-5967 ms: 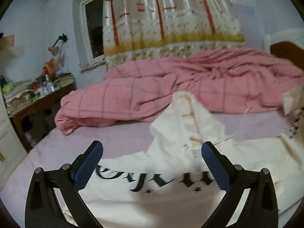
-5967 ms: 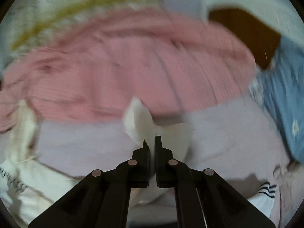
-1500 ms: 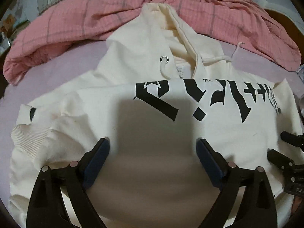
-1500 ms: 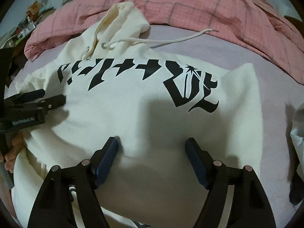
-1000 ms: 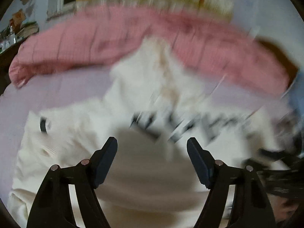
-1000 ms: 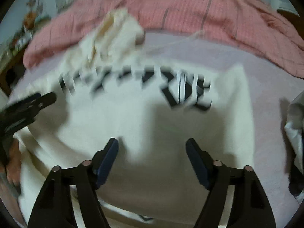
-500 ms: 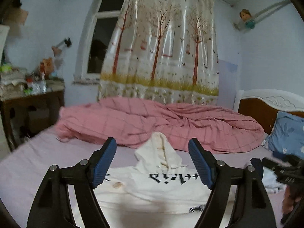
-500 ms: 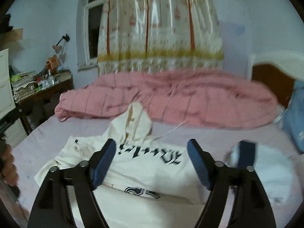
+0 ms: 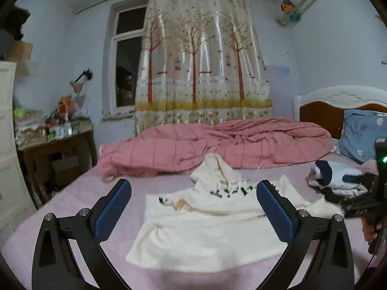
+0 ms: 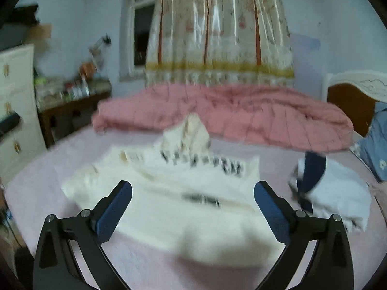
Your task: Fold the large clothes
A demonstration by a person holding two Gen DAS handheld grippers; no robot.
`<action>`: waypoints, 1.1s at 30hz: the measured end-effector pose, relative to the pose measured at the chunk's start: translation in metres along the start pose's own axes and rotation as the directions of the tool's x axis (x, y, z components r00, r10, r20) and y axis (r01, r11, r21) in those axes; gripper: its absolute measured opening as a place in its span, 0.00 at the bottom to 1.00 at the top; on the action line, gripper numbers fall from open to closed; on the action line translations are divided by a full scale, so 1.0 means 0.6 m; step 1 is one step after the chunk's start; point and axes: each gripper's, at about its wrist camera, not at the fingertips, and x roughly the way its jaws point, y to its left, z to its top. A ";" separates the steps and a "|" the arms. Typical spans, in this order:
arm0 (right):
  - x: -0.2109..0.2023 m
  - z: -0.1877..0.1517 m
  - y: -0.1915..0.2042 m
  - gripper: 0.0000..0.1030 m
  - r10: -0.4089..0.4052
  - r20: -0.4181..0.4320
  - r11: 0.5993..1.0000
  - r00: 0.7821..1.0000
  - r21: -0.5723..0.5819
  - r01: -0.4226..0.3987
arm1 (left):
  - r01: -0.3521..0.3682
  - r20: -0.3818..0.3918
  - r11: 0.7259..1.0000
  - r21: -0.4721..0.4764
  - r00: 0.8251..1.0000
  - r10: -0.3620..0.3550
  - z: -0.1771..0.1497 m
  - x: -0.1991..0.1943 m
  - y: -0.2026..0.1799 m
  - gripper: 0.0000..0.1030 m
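A cream hoodie with black lettering lies folded on the lilac bed sheet, hood toward the pink duvet. It also shows, blurred, in the right wrist view. My left gripper is open and empty, held above the sheet in front of the hoodie. My right gripper is open and empty too, raised in front of the hoodie. The right gripper's body shows at the right edge of the left wrist view.
A crumpled pink checked duvet lies behind the hoodie. A white and navy garment lies at the right, near a blue pillow and the headboard. A cluttered wooden table and white drawers stand at the left.
Both grippers have lifted and pulled back from just over the hoodie's chest to a low view across the bed. The hoodie now lies folded with nothing holding it.
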 end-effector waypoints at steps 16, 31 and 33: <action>0.189 -0.171 0.001 0.99 -0.178 -0.431 0.976 0.884 -0.194 0.102 | 0.040 -0.482 0.983 0.182 0.875 0.054 -0.240 0.158 -0.004 1.00; 0.222 -0.143 -0.019 0.79 -0.238 -0.348 0.959 0.907 -0.233 0.162 | 0.115 -0.624 0.957 0.267 0.778 0.080 -0.295 0.247 0.000 0.98; 0.220 -0.147 -0.013 0.72 -0.235 -0.338 0.956 0.911 -0.250 0.153 | 0.104 -0.615 0.951 0.291 0.782 0.103 -0.298 0.256 -0.004 0.99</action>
